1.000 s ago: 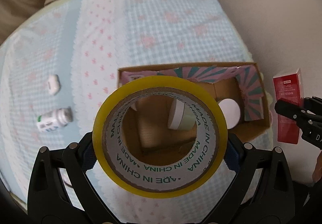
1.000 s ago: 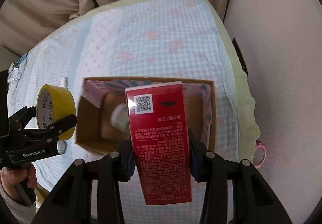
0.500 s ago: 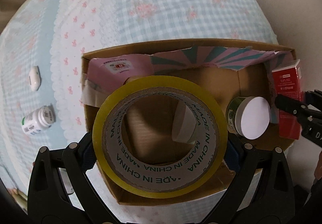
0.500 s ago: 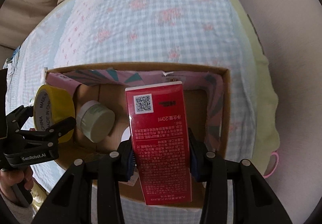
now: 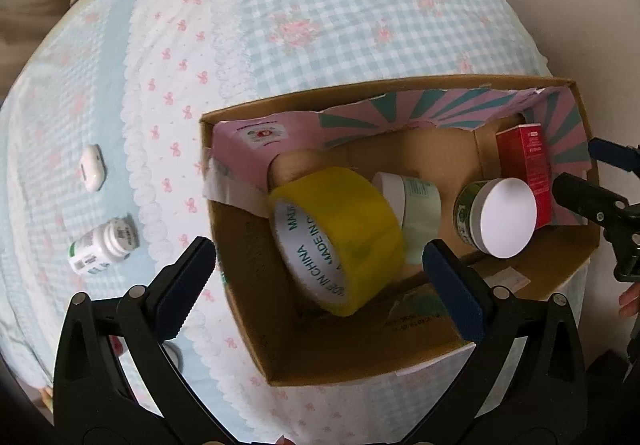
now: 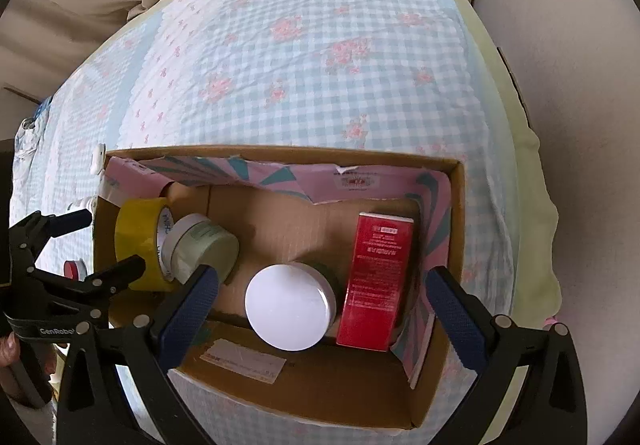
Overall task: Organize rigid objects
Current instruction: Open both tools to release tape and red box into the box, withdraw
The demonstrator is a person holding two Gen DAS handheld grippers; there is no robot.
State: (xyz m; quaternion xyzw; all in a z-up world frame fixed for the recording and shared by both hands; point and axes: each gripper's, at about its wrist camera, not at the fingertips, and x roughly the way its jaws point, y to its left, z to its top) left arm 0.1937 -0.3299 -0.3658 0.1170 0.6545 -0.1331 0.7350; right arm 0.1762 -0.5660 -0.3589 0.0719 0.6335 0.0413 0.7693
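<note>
A cardboard box (image 5: 400, 361) (image 6: 280, 151) lies on the checked bedspread. Inside it lie a yellow tape roll (image 5: 340, 241) (image 6: 140, 241), a pale green jar (image 5: 420, 205) (image 6: 204, 245), a white-lidded jar (image 5: 504, 217) (image 6: 290, 305) and a red carton (image 5: 528, 161) (image 6: 378, 277). My left gripper (image 5: 320, 281) is open and empty above the box's left end. My right gripper (image 6: 320, 309) is open and empty above the box's right end. Each gripper shows in the other's view, the right (image 5: 588, 181) and the left (image 6: 96, 245).
On the bedspread left of the box lie a white pill bottle (image 5: 102, 251) and a small white case (image 5: 93, 167). A small red-lidded item (image 6: 74, 269) sits left of the box. A pale wall is to the right, beige cushions behind.
Both grippers opened. The yellow tape roll dropped from the left one into the box and the red carton dropped from the right one into the box.
</note>
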